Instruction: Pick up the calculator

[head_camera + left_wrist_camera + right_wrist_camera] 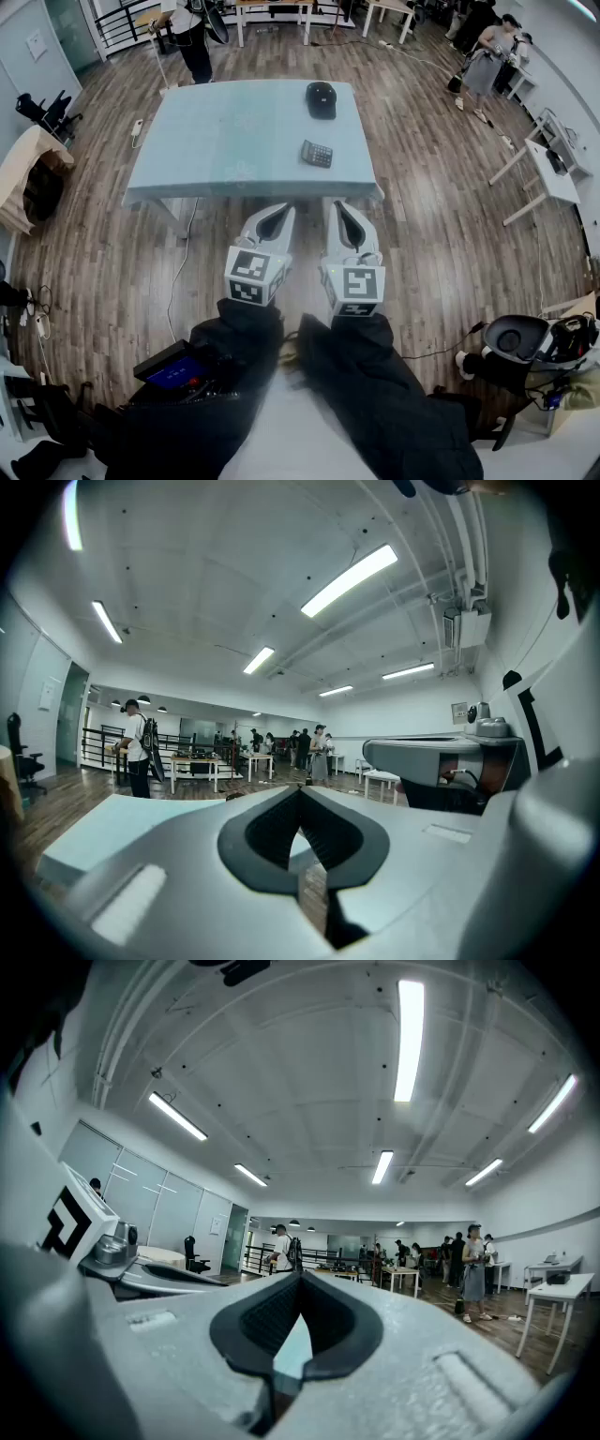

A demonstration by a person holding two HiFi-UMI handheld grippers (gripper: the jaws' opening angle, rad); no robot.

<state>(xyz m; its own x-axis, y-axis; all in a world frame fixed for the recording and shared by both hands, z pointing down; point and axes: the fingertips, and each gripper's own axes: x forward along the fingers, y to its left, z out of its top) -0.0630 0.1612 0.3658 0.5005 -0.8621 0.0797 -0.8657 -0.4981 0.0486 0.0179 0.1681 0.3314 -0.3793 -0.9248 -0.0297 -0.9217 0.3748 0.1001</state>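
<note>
A small dark calculator (317, 154), its grid of keys too small to read, lies flat on the right front part of a pale blue table (216, 131), with a black cap (321, 99) behind it. Bare tabletop lies between it and the near edge, where the left gripper (279, 212) and right gripper (337, 206) hover side by side, each clenched tight on nothing. Each bears a cube (251, 275) of black-and-white square markers.

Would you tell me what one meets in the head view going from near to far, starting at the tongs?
Left tongs and right tongs side by side → table, near edge → calculator → black cap.
</note>
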